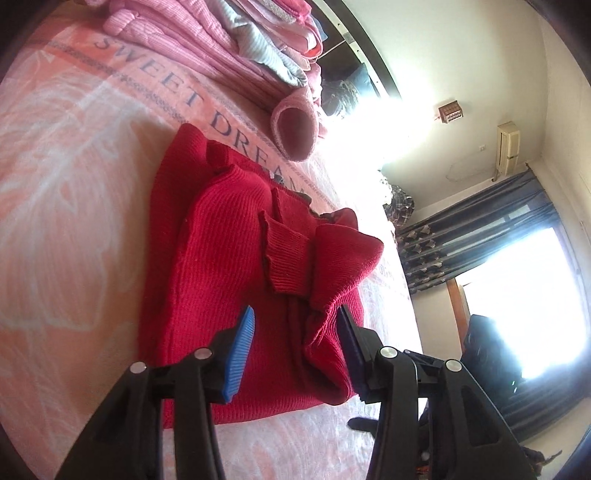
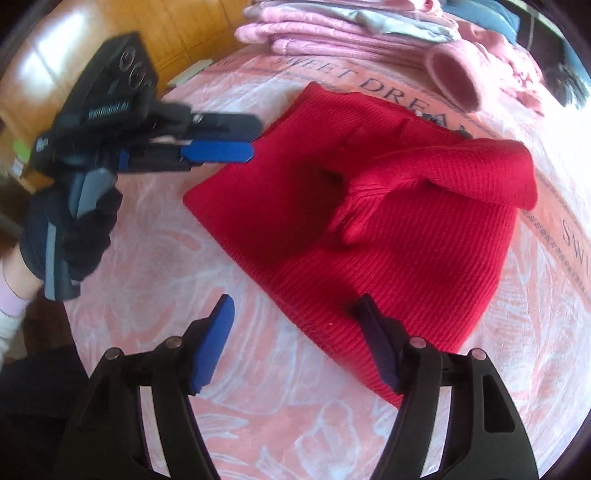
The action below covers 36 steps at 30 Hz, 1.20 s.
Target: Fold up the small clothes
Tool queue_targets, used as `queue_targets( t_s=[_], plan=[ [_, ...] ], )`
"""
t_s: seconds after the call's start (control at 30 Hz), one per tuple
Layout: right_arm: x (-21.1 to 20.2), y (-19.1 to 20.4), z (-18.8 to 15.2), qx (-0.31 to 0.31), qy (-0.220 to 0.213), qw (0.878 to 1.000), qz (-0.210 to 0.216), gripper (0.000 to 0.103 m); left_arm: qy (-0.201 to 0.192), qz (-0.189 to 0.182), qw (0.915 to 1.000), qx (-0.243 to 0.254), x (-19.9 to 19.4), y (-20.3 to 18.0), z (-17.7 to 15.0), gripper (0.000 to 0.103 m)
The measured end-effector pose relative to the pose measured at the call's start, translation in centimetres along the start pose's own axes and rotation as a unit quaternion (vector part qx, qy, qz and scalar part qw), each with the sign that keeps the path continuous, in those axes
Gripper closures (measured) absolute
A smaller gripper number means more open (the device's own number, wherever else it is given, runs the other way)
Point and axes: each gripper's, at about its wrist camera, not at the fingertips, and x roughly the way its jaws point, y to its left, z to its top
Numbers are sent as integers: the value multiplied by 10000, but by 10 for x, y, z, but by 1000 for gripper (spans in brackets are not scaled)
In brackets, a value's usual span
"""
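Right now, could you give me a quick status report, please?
Left gripper open, right gripper open, both empty. Red sweater part-folded on bedspread. Nothing in the way.

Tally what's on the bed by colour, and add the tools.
Red sweater: 1
Pink stack of folded clothes: 1
Left tool: 1
Right tool: 1
Total: 4

Black tool, blue ribbed pads

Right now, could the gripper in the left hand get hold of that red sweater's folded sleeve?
Probably yes. The left gripper is open just above the red sweater, and the sleeve cuff lies on top ahead of it, with nothing in between.
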Motion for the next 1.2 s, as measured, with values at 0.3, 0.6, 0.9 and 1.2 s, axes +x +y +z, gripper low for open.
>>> queue_targets(
  t_s=[0.3,0.6,0.9,1.2],
  plan=[
    [14,-16,-7,538,-72,9978,387,34,139,145,9998,-2,8,7,-7,56],
    [-21,-163,-5,3275,-703,9397,683,46,244,340,9991,27,9,18,-14,56],
    [13,-211,32,3924,-1023,9099,872,82,342,463,9982,195,15,23,-19,55],
    [20,-156,89,2972,-1242,9385,1245,53,313,408,9986,127,11,27,-23,55]
  ],
)
